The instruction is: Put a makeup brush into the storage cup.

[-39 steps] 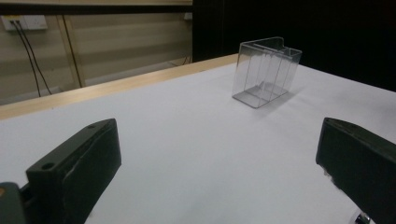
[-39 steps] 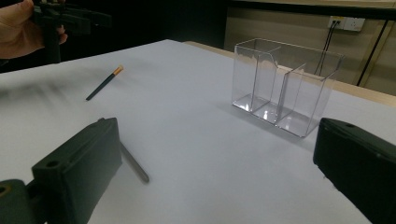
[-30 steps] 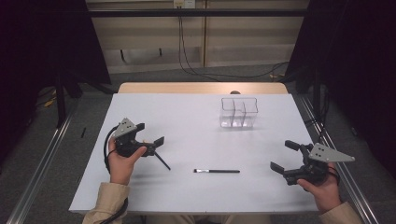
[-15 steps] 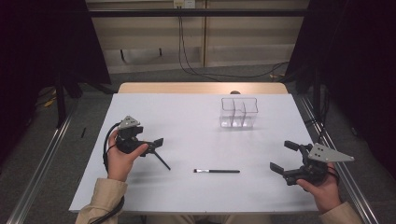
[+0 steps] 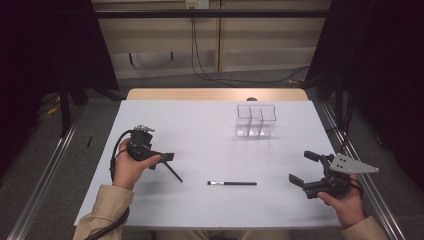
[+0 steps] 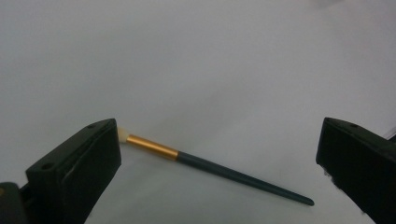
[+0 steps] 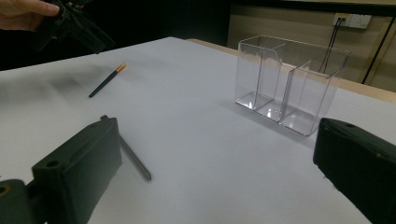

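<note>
A make-up brush [image 6: 219, 169] with a white tip, a gold ferrule and a dark green handle lies on the white table. It lies between the wide-apart jaws of my left gripper [image 6: 217, 126], and neither jaw touches it. From above, the same brush [image 5: 173, 172] lies slanted just below and right of the left gripper [image 5: 162, 161]. A second thin dark stick [image 5: 232, 183] lies flat at the table's middle front. My right gripper [image 5: 304, 168] is open to the right of it, with nothing held. The stick [image 7: 133, 161] runs behind that gripper's left jaw.
A clear three-compartment organizer [image 5: 256, 120] stands empty at the back right of the white table [image 5: 200, 125]. In the right gripper view, the organizer [image 7: 292, 86] is ahead on the right and the brush [image 7: 107, 80] lies far left beneath the other gripper [image 7: 79, 28].
The left hand has rolled its gripper, so the grey top plate has turned away and the jaws point down at the brush. The right gripper has stayed put.
</note>
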The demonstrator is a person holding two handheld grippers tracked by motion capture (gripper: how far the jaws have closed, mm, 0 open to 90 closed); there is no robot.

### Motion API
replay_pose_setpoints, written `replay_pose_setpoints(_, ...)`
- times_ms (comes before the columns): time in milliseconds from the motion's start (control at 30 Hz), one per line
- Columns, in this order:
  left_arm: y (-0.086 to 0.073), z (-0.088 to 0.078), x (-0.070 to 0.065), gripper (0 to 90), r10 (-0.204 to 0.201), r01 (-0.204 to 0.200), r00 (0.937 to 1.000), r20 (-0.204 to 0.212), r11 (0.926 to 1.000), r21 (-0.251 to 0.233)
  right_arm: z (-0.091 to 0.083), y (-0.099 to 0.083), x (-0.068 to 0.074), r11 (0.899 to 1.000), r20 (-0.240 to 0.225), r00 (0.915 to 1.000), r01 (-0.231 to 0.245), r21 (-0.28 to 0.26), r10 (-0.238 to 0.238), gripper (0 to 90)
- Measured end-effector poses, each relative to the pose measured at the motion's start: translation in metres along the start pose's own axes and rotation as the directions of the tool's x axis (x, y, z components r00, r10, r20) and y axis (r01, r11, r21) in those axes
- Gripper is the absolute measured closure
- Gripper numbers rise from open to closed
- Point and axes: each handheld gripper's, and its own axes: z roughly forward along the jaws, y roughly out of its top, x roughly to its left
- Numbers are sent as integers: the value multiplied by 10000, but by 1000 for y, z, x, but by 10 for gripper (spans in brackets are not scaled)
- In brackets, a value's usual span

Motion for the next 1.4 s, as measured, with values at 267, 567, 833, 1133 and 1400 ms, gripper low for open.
replay_pose_setpoints(267,3,5,-2,0,-443,512,9978,-486,9869,1531,1,0,1,10000,0,10000,-24,8,24,5)
replay_pose_setpoints(567,3,14,-5,0,-724,872,9946,-740,9711,2224,0,0,0,10000,16,10000,-23,18,23,5)
replay_pose_setpoints(833,5,19,-9,1,-808,1029,9918,-991,9645,2431,0,-1,0,10000,-1,10000,-21,14,21,5)
replay_pose_setpoints(1133,6,26,-13,23,-690,988,9901,-1225,9613,2573,0,-1,0,10000,14,10000,-11,46,11,6)
replay_pose_setpoints(1400,6,32,-18,34,-518,928,9867,-1541,9577,2723,0,-1,-1,10000,3,10000,-2,33,2,6)
